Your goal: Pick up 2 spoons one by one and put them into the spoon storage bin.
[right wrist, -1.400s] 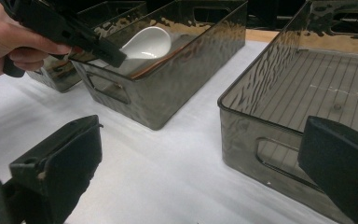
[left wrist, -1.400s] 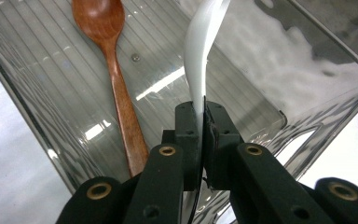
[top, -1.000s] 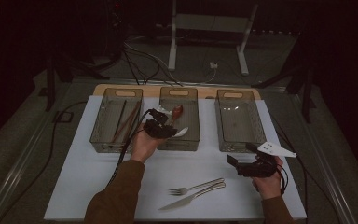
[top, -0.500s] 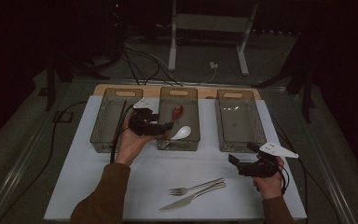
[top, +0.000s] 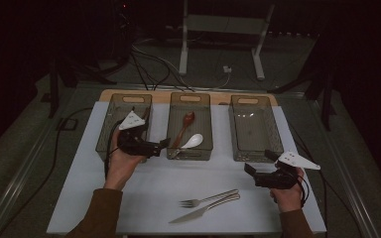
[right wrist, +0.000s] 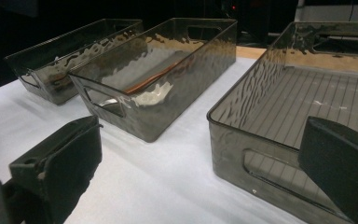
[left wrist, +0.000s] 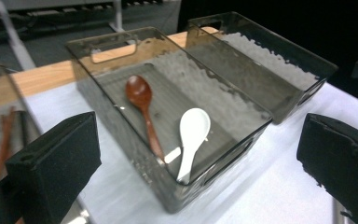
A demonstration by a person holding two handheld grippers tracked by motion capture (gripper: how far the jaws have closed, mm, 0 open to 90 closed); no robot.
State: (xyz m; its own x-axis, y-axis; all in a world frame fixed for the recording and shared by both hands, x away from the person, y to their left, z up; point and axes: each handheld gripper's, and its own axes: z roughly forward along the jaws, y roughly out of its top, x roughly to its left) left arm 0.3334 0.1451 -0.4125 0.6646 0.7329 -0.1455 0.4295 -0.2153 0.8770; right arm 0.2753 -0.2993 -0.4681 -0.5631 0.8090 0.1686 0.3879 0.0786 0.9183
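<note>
Now the white spoon [top: 192, 142] lies in the middle bin [top: 190, 100], beside the brown wooden spoon [top: 183, 128], its bowl toward the near end and nothing touching it. A second ago you were holding it over that bin in your left hand-held gripper [top: 162, 144]; half a second ago it was already resting inside. That hand-held gripper's jaws have just been opening, and in the left gripper view they stand wide with nothing between them, drawn back to the near left corner of the bin. So the spoon's placement looks finished.

Your right hand-held gripper [top: 248, 168] has not moved; its jaws gape, holding nothing, near the front of the right bin [top: 252, 101], which looks bare inside. On the white surface [top: 144, 198] in front of you, the fork [top: 206, 200] and the knife [top: 203, 209] lie side by side, likely the next items to sort.
</note>
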